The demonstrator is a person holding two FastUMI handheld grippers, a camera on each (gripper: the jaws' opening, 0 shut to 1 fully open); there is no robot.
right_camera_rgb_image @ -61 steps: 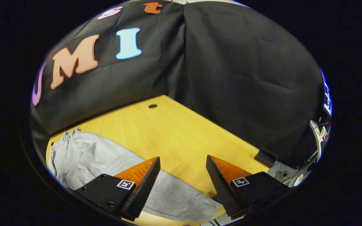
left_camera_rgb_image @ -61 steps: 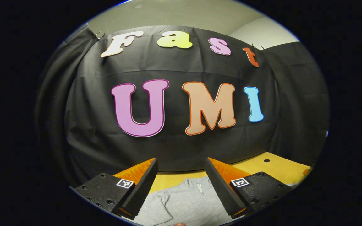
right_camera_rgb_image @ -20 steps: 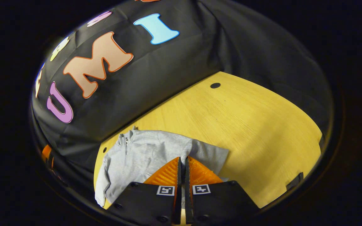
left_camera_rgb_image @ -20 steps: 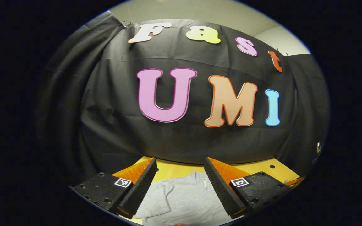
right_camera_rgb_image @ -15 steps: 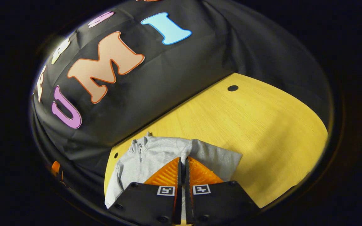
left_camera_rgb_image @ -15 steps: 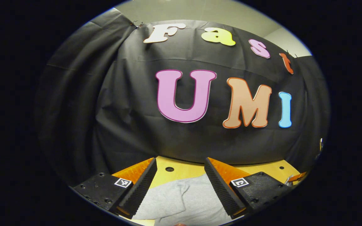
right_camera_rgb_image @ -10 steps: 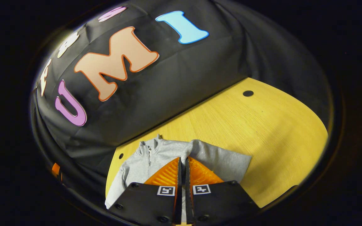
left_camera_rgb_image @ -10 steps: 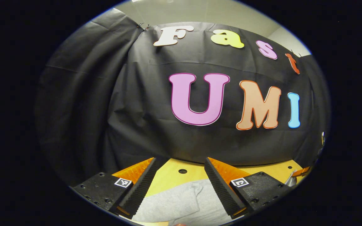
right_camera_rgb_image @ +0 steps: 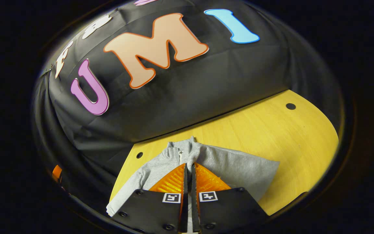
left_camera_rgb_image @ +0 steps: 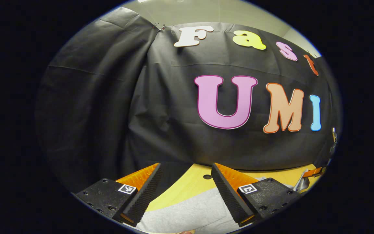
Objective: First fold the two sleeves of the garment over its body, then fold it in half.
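A grey zip-neck garment (right_camera_rgb_image: 161, 167) lies flat on the yellow wooden table (right_camera_rgb_image: 271, 136), collar toward the wall. My right gripper (right_camera_rgb_image: 188, 164) is shut on one grey sleeve (right_camera_rgb_image: 239, 170) and holds it above the garment's body, just in front of the collar. The other sleeve (right_camera_rgb_image: 125, 195) trails out to the lower left. My left gripper (left_camera_rgb_image: 186, 165) is open and hovers over the garment (left_camera_rgb_image: 190, 211) near the table's far-left corner, with nothing between its fingers. It also appears as a small shape, the left gripper (right_camera_rgb_image: 56, 172), at the left edge of the right gripper view.
The black cloth wall (left_camera_rgb_image: 174, 130) stands close behind the table. Small round holes (left_camera_rgb_image: 207, 176) (right_camera_rgb_image: 290, 106) sit near the table's back edge. The right gripper (left_camera_rgb_image: 313, 171) with grey cloth appears at the far right of the left gripper view. Bare wood (right_camera_rgb_image: 297, 146) lies right of the garment.
The right gripper, open 3 s ago, shut on the sleeve and has carried it over the body toward the collar. The left gripper has turned leftward and stayed open.
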